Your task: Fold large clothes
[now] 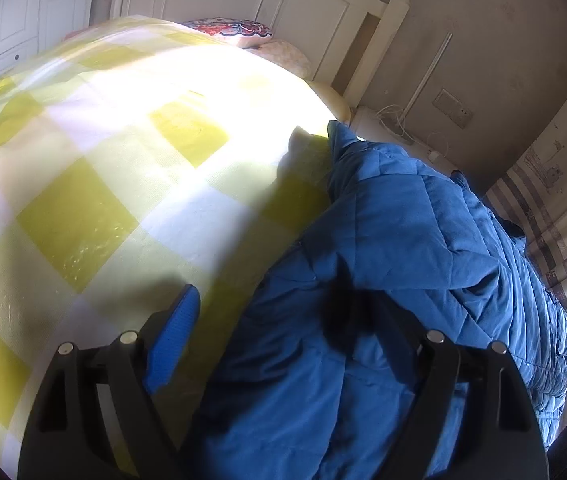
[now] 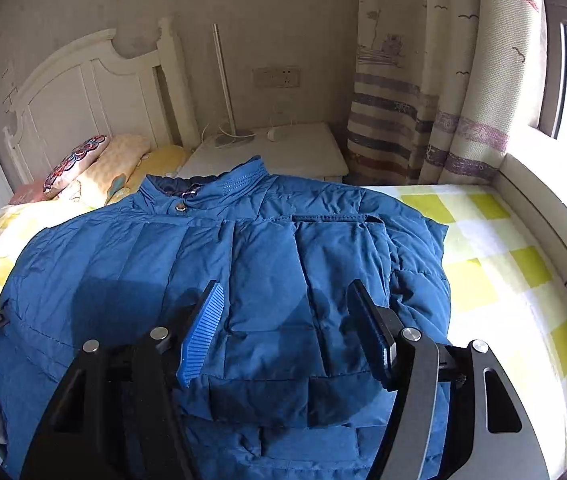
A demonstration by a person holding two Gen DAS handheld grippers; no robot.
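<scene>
Right gripper (image 2: pixel 283 328) jaws apart above blue jacket (image 2: pixel 219 264); left gripper (image 1: pixel 275 332) apart at its edge. Risk: slippery puffy fabric may slide out, springing the fold open.

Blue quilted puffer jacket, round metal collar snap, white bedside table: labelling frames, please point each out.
Blue quilted puffer jacket (image 2: pixel 267 280), right wrist view, chest panel.
Round metal collar snap (image 2: pixel 180 208), right wrist view, its face.
White bedside table (image 2: pixel 303 152), right wrist view, top.
</scene>
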